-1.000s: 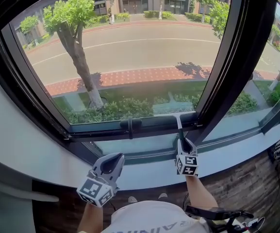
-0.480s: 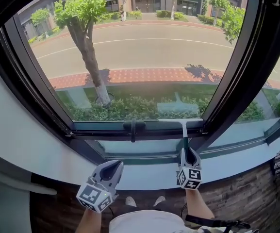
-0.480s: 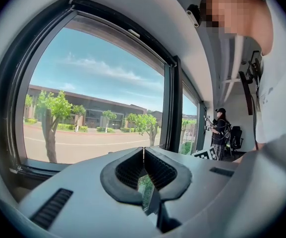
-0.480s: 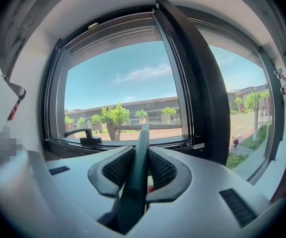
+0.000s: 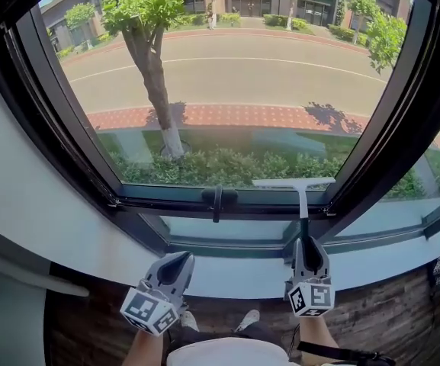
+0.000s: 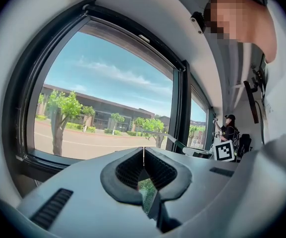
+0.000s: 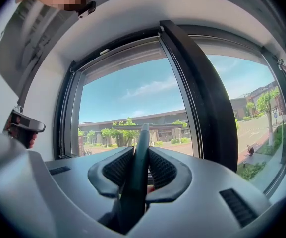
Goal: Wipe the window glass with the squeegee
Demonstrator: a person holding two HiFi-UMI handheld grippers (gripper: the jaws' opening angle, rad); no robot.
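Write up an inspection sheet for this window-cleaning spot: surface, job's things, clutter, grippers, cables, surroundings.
Surface: window glass, one large pane in a dark frame; whether it has streaks cannot be told.
Job's things: squeegee, its blade lying level against the pane's lower right part and its handle running down into the right gripper.
Clutter: nothing seen.
Grippers: right gripper shut on the squeegee handle; left gripper shut and empty, held low in front of the sill.
Cables: nothing seen.
Surroundings: window handle on the lower frame, white sill, wooden floor; street and tree outside.
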